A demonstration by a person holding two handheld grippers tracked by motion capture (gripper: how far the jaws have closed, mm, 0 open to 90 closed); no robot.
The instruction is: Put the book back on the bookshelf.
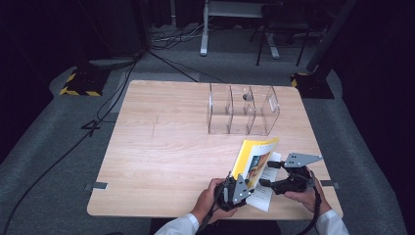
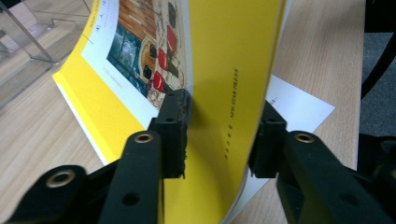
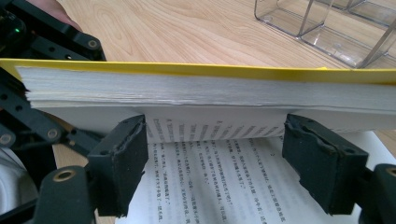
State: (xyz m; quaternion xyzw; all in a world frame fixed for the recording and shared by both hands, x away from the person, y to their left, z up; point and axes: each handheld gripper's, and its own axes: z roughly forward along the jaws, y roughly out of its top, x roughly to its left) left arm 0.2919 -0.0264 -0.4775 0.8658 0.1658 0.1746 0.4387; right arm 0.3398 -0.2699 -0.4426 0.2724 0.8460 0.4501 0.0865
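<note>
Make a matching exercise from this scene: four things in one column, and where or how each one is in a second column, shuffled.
Things:
1. yellow book
2. clear organizer
3. left gripper
4. right gripper

States:
A. jaws apart, in front of the printed page under the raised pages
B. stands empty at the far side of the table
C. clamped across the spine
D. opened and lifted near the front edge

Pairs: 1-D, 2-B, 3-C, 4-A
</note>
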